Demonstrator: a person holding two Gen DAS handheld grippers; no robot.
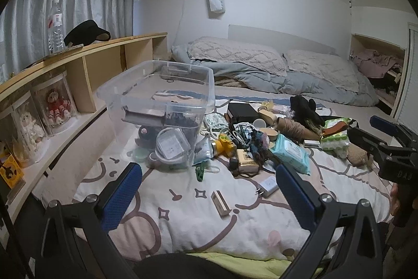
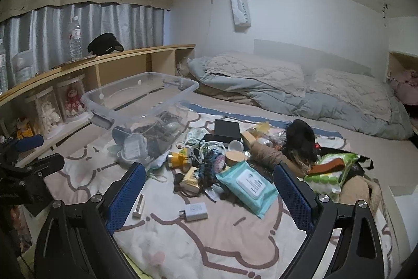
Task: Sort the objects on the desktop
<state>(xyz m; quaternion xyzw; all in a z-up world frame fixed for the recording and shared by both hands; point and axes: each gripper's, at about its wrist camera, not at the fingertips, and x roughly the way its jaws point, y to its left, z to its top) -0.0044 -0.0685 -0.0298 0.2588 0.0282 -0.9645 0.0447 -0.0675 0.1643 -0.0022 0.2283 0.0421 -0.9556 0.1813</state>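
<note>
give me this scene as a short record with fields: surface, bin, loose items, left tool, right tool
surface: patterned blanket on a bed
bin: clear plastic bin, upright, already holding several small items
loose items: pile beside the bin with a blue wipes pack, yellow toy camera, black box; white charger plug lies apart, nearer the tools
left tool: left tool open, nothing between its fingers
right tool: right tool open, nothing held
</note>
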